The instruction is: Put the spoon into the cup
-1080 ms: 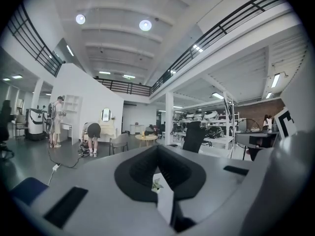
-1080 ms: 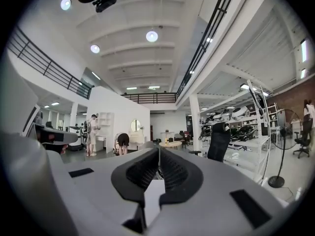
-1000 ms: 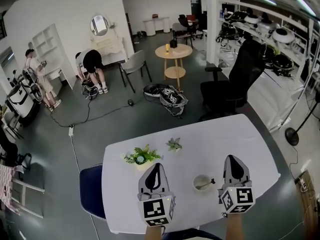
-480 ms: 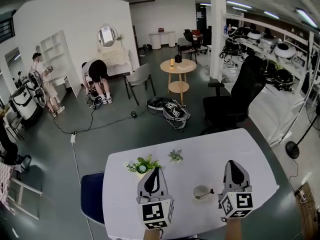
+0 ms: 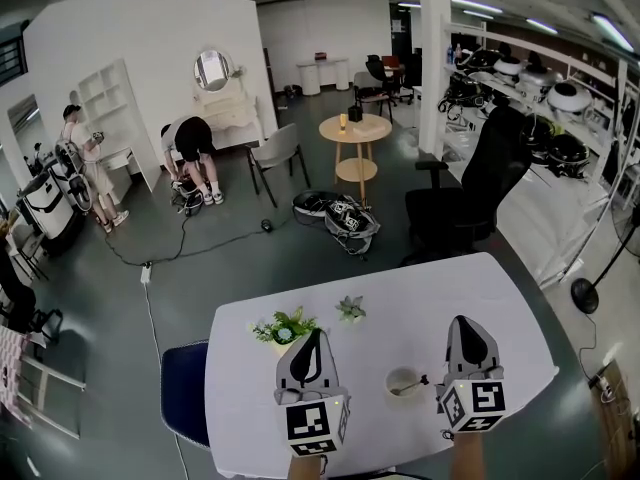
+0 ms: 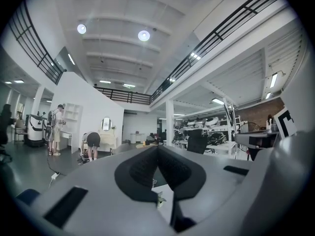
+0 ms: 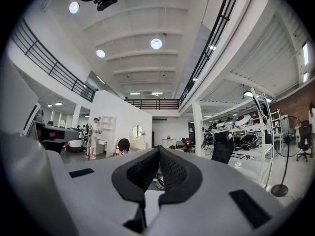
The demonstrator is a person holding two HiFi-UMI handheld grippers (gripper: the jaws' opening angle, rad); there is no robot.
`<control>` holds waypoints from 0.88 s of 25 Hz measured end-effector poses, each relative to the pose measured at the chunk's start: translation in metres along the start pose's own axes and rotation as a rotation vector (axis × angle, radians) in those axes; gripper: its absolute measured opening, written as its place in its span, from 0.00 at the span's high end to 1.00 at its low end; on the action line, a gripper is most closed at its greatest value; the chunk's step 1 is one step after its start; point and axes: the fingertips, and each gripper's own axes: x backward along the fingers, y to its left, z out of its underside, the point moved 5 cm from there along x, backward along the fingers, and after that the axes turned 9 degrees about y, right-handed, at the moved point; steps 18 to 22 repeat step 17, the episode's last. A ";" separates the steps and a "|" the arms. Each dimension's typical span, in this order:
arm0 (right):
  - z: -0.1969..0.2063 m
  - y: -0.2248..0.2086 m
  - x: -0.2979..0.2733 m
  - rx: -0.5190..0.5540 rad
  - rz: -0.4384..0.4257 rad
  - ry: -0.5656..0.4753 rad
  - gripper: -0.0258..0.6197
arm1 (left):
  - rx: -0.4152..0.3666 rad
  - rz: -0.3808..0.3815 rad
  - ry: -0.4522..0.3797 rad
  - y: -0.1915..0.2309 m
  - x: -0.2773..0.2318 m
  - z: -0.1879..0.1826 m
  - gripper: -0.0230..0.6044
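The cup (image 5: 398,373) stands on the white table (image 5: 500,298), near its front edge, between the two grippers and touching neither. The spoon (image 5: 421,380) is in the cup, its handle leaning over the rim toward the right gripper (image 5: 467,323). That gripper is held over the table just right of the cup and points away from the person; its own view shows the jaws pressed together with nothing between them. The left gripper (image 5: 316,336) is left of the cup, a little farther from it, pointing the same way. Its jaws are also closed tight and empty.

Toward the table's far edge sit a leafy plant (image 5: 285,328) and, beside it, a small succulent (image 5: 350,310). The left gripper's tip is just short of the leafy plant. A blue chair (image 5: 185,393) stands at the table's left side, and a black office chair (image 5: 470,193) is beyond the far edge
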 end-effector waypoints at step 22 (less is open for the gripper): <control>0.004 0.004 -0.005 0.015 0.000 0.011 0.94 | 0.003 0.007 0.007 0.003 -0.005 0.007 0.94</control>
